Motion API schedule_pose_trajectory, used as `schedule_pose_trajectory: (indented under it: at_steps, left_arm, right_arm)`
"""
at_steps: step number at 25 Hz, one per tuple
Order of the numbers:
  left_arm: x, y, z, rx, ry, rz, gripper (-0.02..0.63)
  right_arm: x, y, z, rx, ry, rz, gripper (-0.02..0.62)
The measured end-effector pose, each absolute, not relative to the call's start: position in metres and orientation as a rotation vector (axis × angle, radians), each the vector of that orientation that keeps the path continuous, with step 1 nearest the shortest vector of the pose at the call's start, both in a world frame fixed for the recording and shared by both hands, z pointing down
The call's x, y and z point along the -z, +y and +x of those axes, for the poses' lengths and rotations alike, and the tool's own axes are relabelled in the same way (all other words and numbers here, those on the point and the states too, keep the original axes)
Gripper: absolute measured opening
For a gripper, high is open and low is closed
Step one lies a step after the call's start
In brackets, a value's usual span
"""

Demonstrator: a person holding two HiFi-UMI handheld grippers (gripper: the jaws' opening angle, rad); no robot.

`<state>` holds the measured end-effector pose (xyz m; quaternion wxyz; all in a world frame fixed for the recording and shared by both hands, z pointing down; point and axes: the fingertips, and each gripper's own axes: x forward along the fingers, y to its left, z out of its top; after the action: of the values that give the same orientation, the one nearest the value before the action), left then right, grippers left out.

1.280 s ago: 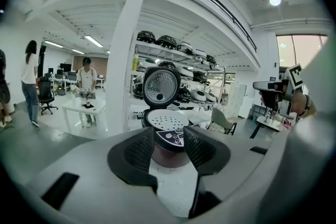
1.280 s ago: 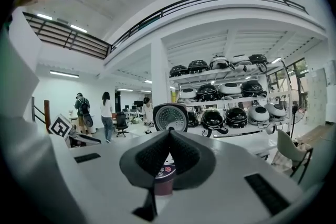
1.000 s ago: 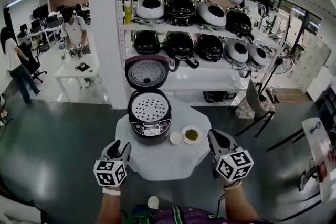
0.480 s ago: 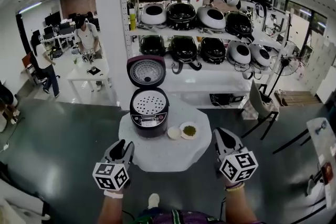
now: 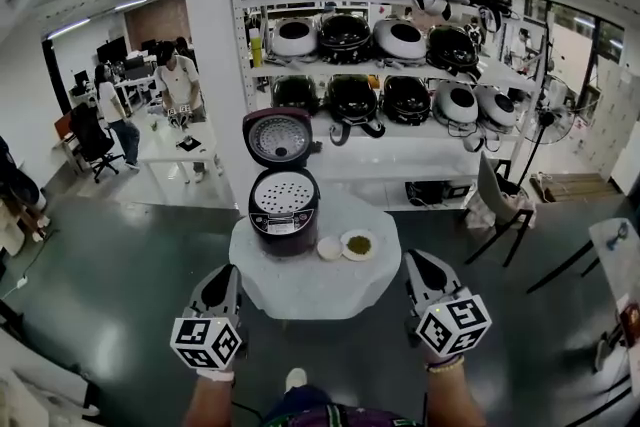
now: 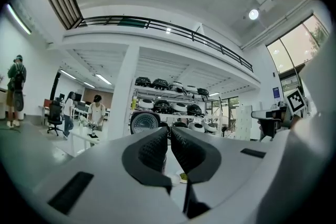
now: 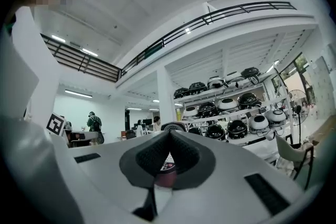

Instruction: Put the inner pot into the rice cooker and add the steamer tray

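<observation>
Left gripper [image 5: 222, 275] jaws nearly together, having just been closing, on nothing; right gripper [image 5: 420, 262] pressed shut, empty; both hang at the table's [image 5: 300, 300] six o'clock edge; a careless reach could knock the dishes [image 5: 359, 245] at the rice cooker's [image 5: 284, 227] four o'clock; the steamer tray [image 5: 281, 196], white and perforated, sits level in the cooker at twelve.

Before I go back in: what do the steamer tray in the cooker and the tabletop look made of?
Steamer tray: pale, matte, dotted with small holes. It looks like plastic, though light metal is possible. Table: plain white top, smooth, with an angular edge. It could be stone or coated board; it is too far off to tell.
</observation>
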<state>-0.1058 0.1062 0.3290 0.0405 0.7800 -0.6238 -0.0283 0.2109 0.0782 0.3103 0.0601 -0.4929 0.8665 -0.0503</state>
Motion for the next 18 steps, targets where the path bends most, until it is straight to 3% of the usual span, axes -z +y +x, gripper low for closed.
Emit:
schedule_pose_trajectory:
  at_steps: [18]
  left_arm:
    - [-0.334,0.128,-0.084,0.011,-1.920,2.413,0.021]
  right_arm:
    - [-0.321,0.105,0.224,0.169,2.673,-1.477,0.006]
